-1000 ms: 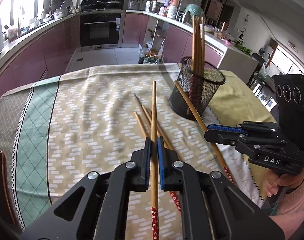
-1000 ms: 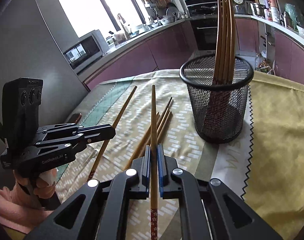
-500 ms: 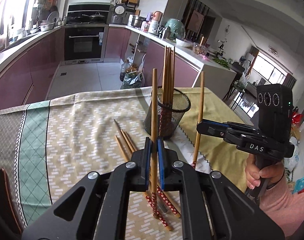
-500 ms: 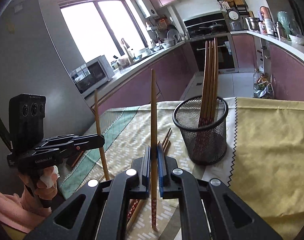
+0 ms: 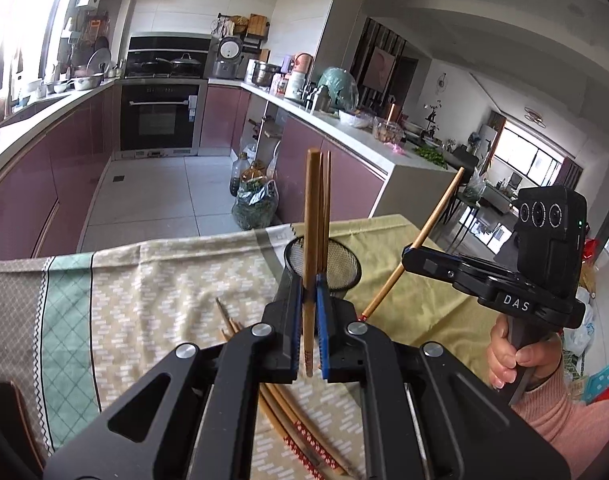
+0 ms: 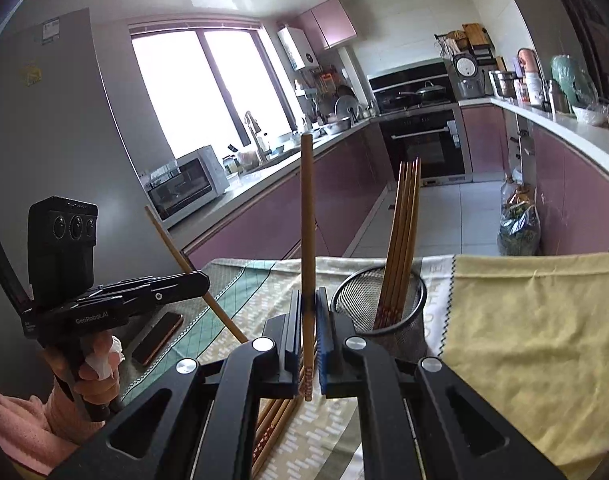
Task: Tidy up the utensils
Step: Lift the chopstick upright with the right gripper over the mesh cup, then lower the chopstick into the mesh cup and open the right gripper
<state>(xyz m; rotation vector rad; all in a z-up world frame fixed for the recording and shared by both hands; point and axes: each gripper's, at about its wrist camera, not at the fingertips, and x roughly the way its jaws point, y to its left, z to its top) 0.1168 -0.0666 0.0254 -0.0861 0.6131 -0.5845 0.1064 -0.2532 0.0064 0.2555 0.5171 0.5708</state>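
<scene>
Chopsticks: I have one bamboo chopstick in each gripper, both lifted clear of the desk.
Left gripper (image 5: 311, 320): I see its blue pads pinched tight on the left chopstick (image 5: 313, 240), which stands nearly upright with its patterned end hanging just below the jaws.
Right gripper (image 6: 311, 332): it is clamped the same way on the right chopstick (image 6: 306, 216), also close to vertical, patterned end down.
Cross view: from the left camera my right gripper's chopstick slants up to the right; from the right camera the left one slants up to the left.
Mesh holder (image 6: 404, 320): a black wire cup just beyond both grippers, on the desk, with a bundle of held chopsticks (image 6: 402, 216) leaning together inside it.
Loose chopsticks (image 5: 288, 416): several lie on the cloth under my left gripper, partly hidden by its body.
Tablecloth (image 5: 152, 292): patterned beige and green cloth covers the desk, with a yellow cloth (image 6: 524, 320) on the far side of the holder.
Phone (image 6: 157, 338): lies flat on the cloth near the hand (image 6: 92, 364) holding the left gripper.
</scene>
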